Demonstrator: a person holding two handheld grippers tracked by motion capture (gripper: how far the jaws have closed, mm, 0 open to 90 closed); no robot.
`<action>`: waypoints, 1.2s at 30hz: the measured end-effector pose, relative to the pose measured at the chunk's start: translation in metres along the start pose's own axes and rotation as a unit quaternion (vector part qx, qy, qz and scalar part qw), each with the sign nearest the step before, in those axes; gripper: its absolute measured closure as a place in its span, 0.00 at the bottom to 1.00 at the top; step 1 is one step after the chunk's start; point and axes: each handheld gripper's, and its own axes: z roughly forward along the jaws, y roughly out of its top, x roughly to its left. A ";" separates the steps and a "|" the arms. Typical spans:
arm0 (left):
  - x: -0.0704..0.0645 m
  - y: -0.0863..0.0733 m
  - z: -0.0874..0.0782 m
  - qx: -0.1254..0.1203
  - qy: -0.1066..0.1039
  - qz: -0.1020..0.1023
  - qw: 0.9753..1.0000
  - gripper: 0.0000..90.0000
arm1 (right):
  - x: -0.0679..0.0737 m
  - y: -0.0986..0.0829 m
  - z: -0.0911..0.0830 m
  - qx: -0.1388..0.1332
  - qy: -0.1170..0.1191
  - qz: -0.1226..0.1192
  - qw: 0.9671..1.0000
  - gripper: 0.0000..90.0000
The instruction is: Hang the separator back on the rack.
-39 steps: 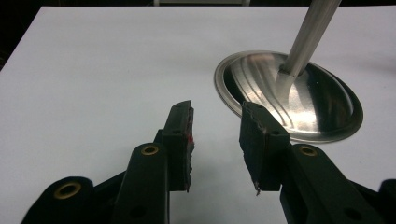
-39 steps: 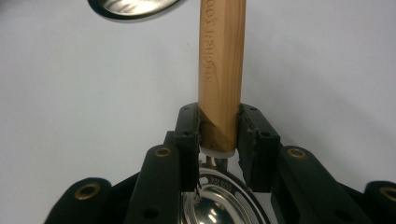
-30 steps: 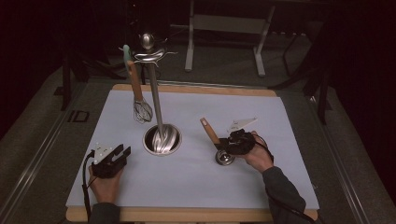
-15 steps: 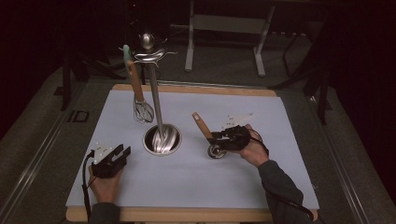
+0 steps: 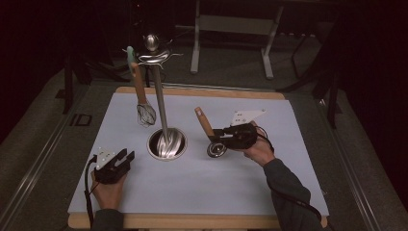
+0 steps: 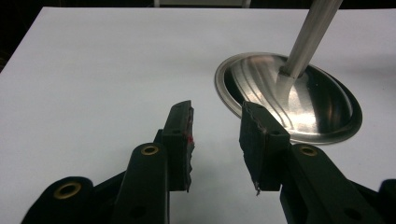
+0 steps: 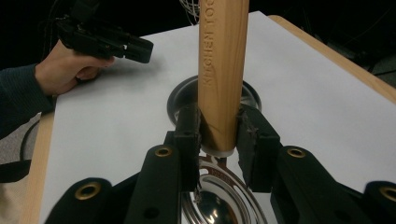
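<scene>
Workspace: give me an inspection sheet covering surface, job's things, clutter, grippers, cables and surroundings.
Surface: white sheet over a wooden-edged table.
Job's things: wooden-handled utensil with a round metal head, handle tilted up, head low at the sheet; contact not clear. Utensil stand with round steel base; a whisk hangs from its top hooks.
Clutter: nothing seen.
Grippers: right gripper shut on the utensil's handle near the head; left gripper open, holding nothing, low over the sheet beside the base.
Cables: black cable trails from the left gripper; another runs along the right sleeve.
Surroundings: dark room, grey floor, metal frame behind the table.
</scene>
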 end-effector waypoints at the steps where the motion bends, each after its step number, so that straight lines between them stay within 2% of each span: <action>1: 0.000 0.000 0.000 -0.001 0.000 -0.001 1.000 0.72 | 0.000 0.002 0.000 0.001 -0.001 -0.003 1.000 0.79; 7: 0.000 0.000 0.000 -0.001 0.000 -0.002 1.000 0.72 | 0.003 0.018 -0.003 -0.002 -0.006 -0.020 1.000 0.79; 11: 0.000 0.000 0.000 -0.002 0.000 -0.002 1.000 0.72 | 0.006 0.030 -0.003 -0.003 -0.021 -0.024 0.999 0.79; 18: 0.000 0.000 -0.001 -0.003 -0.001 -0.003 1.000 0.72 | 0.011 0.046 -0.001 -0.012 -0.032 -0.033 0.999 0.79; 20: 0.000 0.000 -0.001 -0.003 -0.002 -0.002 1.000 0.72 | 0.013 0.054 -0.002 -0.017 -0.045 -0.035 0.998 0.79; 23: 0.000 0.000 -0.001 -0.003 -0.001 -0.003 1.000 0.72 | 0.014 0.056 -0.002 -0.018 -0.047 -0.037 0.998 0.79; 25: 0.000 0.000 -0.001 -0.003 -0.001 -0.003 1.000 0.72 | 0.018 0.067 -0.004 -0.025 -0.055 -0.048 0.997 0.79; 36: 0.000 0.000 -0.001 -0.003 -0.001 -0.002 1.000 0.72 | 0.027 0.094 -0.012 -0.050 -0.047 -0.072 0.995 0.79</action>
